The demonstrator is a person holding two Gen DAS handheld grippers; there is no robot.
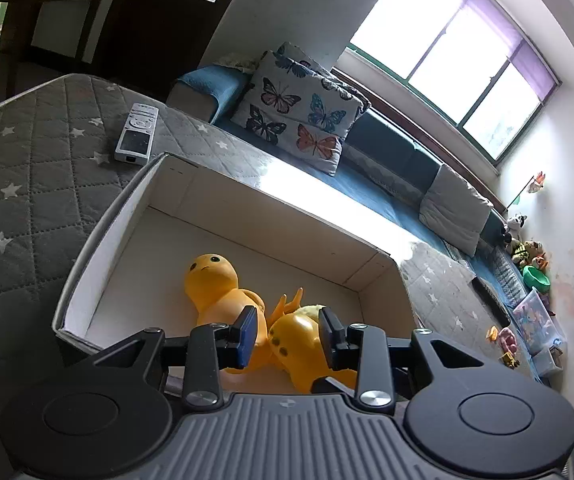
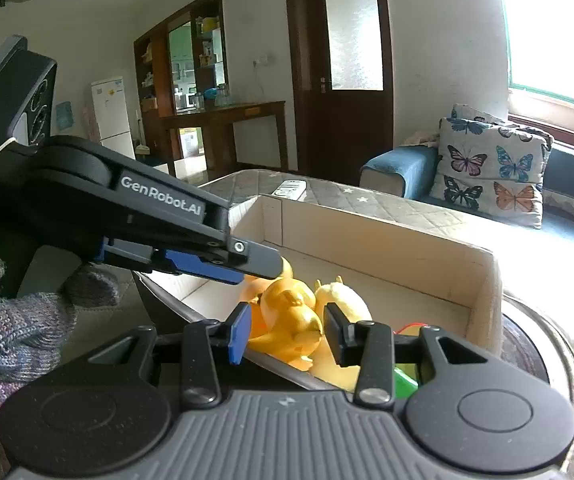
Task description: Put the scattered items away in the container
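Both claws are hovering over the open box [image 1: 223, 184], which is resting on a quilted, star-patterned surface; the yellow toys [image 1: 223, 288] are lying inside it, at 6 o'clock on its floor. The left claw [image 1: 289, 334] is standing partly open, its pads flanking the toys; whether they are pressing cannot be told. The right claw [image 2: 287, 334] is likewise straddling an orange-yellow toy [image 2: 291, 320] near the box's near wall; its jaws are set fairly narrow, and contact cannot be told. A remote [image 1: 137, 134] is lying outside the box, at 11 o'clock from it.

To do the step well, judging from these views, each claw should be lowering until the toy is resting on the box floor, then spreading fully and lifting straight up, clear of the wall and of the other claw [image 2: 223, 268], which is crossing close at 10 o'clock in the right view.

Legible writing: "GenRobot.AI" on that claw's arm; "DAS" on its housing.
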